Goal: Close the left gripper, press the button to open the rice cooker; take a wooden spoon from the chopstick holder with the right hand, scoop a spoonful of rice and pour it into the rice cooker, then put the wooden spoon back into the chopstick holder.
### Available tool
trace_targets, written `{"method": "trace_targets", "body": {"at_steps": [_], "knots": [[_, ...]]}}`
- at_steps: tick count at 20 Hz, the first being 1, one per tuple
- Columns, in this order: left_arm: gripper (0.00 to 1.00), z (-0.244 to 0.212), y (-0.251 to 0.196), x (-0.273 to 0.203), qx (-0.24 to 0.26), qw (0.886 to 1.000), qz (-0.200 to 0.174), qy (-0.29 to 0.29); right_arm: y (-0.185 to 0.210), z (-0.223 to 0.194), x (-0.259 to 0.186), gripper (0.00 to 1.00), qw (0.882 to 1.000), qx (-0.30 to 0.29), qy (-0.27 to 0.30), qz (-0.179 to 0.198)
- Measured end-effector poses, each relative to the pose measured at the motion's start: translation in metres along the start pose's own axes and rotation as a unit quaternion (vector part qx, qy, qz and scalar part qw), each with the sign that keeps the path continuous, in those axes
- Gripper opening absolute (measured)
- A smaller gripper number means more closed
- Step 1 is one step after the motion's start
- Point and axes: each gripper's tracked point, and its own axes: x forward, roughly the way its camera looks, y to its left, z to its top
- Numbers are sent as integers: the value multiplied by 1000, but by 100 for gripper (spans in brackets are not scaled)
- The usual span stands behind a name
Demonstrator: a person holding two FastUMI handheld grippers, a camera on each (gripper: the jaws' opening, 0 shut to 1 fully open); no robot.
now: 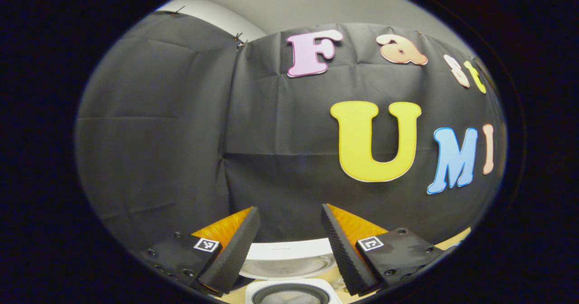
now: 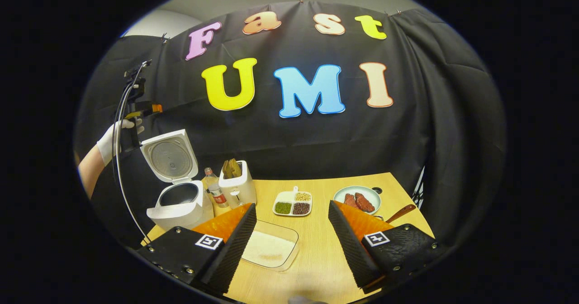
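Observation:
The white rice cooker [image 2: 181, 206] stands at the table's left with its lid [image 2: 169, 157] swung up and the inner pot showing. In the left gripper view the cooker's lid [image 1: 289, 258] lies just below and between my fingers. My left gripper [image 1: 289, 209] is open and holds nothing. A gloved hand [image 2: 113, 139] holds the left gripper [image 2: 135, 100] high above the cooker. Right of the cooker stands the white chopstick holder [image 2: 236, 191] with wooden spoons [image 2: 231, 168] sticking out. My right gripper [image 2: 291, 206] is open and hovers over a clear tray of rice [image 2: 270, 247].
A small bottle [image 2: 215, 191] stands between the cooker and the holder. A divided dish of beans [image 2: 293, 203] and a plate with meat [image 2: 357, 199] sit farther back. A wooden handle [image 2: 400, 213] lies at the right edge of the light wooden table [image 2: 316, 258].

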Motion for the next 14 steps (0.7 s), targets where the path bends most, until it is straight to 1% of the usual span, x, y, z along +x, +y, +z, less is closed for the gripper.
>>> {"method": "trace_targets", "body": {"at_steps": [1,3,4,5,6,10,12,13,14], "knots": [[93,-9,2,12,4,1000,6,10,-1,-2,2,98,1000,1,3,0],[95,-23,4,37,15,999,14,25,-3,-6,2,98,1000,2,10,-1],[95,-32,6,47,18,999,18,42,-4,-8,2,98,1000,3,14,-3],[97,-41,7,55,17,999,18,47,-5,-10,3,98,1000,3,16,-3],[94,-49,7,62,18,998,20,58,-7,-11,3,98,1000,3,19,-4],[96,-77,11,79,16,995,26,92,-9,-16,3,98,1000,4,26,-3],[97,-93,14,82,9,991,33,127,-8,-21,3,98,999,10,32,2],[96,-89,15,85,3,992,31,120,-8,-23,3,98,999,12,35,4],[96,-88,14,83,-1,991,33,131,-8,-24,3,98,999,13,36,4]]}}
